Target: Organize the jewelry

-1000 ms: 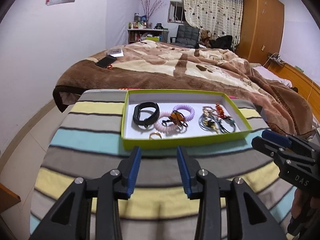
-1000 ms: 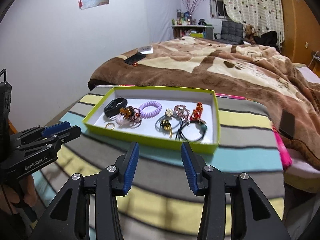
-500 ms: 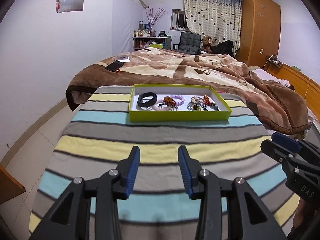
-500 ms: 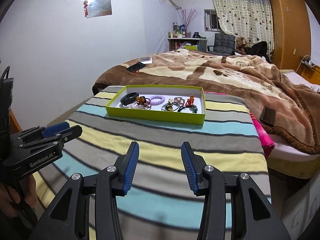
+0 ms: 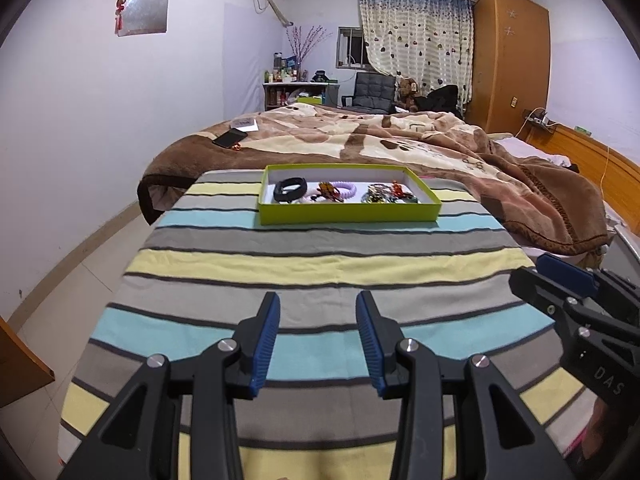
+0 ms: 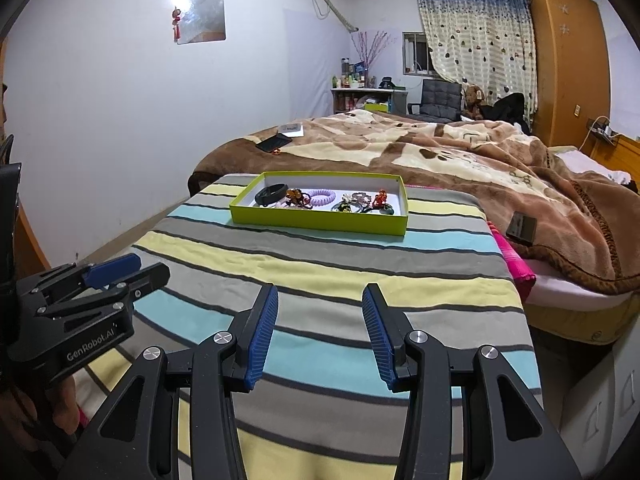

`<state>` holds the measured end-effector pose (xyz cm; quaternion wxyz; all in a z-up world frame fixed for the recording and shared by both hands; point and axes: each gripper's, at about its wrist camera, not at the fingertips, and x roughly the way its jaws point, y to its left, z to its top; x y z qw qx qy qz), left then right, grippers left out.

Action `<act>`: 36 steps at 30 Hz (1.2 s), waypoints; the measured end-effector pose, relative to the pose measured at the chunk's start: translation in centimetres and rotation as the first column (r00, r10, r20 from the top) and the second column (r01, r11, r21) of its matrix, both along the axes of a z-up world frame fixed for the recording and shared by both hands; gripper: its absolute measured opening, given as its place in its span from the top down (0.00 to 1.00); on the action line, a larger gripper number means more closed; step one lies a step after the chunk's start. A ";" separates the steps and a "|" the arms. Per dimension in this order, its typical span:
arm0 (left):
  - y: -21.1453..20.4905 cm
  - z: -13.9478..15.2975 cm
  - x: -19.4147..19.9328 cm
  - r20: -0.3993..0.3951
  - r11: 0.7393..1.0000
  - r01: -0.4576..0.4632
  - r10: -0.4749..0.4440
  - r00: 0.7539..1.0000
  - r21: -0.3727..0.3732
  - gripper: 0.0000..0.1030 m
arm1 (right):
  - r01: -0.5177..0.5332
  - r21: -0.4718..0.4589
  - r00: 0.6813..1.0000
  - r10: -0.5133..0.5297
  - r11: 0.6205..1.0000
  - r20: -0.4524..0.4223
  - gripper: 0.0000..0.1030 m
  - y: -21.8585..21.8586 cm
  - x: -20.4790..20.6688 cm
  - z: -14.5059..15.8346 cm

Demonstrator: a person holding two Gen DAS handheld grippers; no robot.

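A lime-green tray [image 5: 348, 213] [image 6: 320, 222] stands at the far end of a striped cloth. It holds a black band [image 5: 290, 189] [image 6: 271, 193], a purple coil tie [image 5: 347, 189] [image 6: 322, 197], an orange trinket [image 5: 326, 189] [image 6: 296, 195] and several more pieces [image 5: 386, 193] [image 6: 362, 202]. My left gripper [image 5: 317, 340] is open and empty, well short of the tray. My right gripper [image 6: 319, 334] is open and empty too. It also shows at the right of the left wrist view [image 5: 568, 284]. The left gripper shows at the left of the right wrist view [image 6: 120, 272].
The striped cloth [image 5: 320, 264] covers a raised surface. Behind it lies a bed with a brown blanket [image 5: 400, 148]; a phone [image 5: 230, 138] and a small box [image 5: 245, 124] lie on it. A dark object [image 6: 521, 227] sits on the blanket's edge. A wardrobe [image 5: 508, 60] stands at the back right.
Both grippers have drawn back from the tray and risen, so the tray looks farther and smaller. Both stayed open and empty. The jewelry has not moved.
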<state>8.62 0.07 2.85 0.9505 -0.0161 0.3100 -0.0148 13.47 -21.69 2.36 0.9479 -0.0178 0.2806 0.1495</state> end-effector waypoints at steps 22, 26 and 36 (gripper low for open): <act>-0.4 -0.6 -1.2 0.005 1.000 -0.002 0.002 1.000 -0.018 0.60 | -0.007 -0.013 1.000 0.007 1.000 0.016 0.56 0.4 -1.7 -0.5; -0.4 -0.5 -1.3 0.007 1.000 0.000 0.000 1.000 -0.018 0.60 | -0.008 -0.015 1.000 0.008 1.000 0.018 0.56 0.5 -1.7 -0.5; -0.5 -0.6 -1.3 0.011 1.000 -0.001 0.001 1.000 -0.013 0.60 | -0.008 -0.013 1.000 0.008 1.000 0.018 0.56 0.5 -1.7 -0.5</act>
